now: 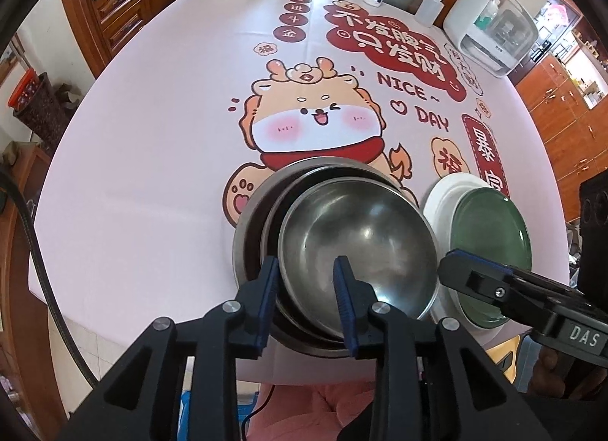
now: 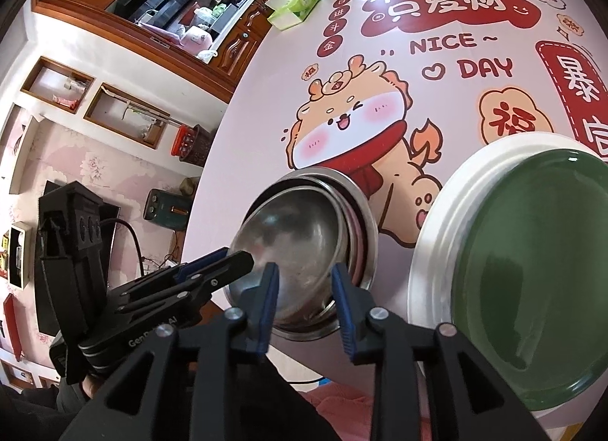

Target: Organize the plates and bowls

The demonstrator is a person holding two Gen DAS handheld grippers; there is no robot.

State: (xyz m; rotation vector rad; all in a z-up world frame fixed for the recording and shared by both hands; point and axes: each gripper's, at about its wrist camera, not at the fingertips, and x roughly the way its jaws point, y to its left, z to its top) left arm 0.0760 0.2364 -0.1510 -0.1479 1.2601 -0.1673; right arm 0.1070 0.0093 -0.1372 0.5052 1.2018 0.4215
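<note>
While the steel bowls (image 1: pixel 357 239) sit nested three deep near the front edge of the table (image 1: pixel 152 175), with the green plate (image 1: pixel 490 239) lying on the white plate (image 1: pixel 440 194) just beside them to the right, we have both stacks where we want them. Our left gripper (image 1: pixel 306 281) straddles the near rim of the top bowl, its jaws a little apart, one finger outside the rim and one inside, neither pad clearly pressing, so we judge it holds nothing. Our right gripper (image 2: pixel 304 289) hangs over the right side of the same stack, its jaws likewise slightly parted and empty. We expect the bowls to be light, stiff and slick: thin polished metal that may slide out of a loose pinch and clatter, so the rim is the place to take hold, squarely, with one pad on each side of the wall. The plates look like ceramic, heavier and chippable, and lie flat, so only their raised edge offers a grip. We cannot tell how firmly the bowls are seated; the top one sits off-centre in the stack. The lower bowls show only as rims, our fingers cover the near rim, and the plates' near edge is cut off by the other gripper.
</note>
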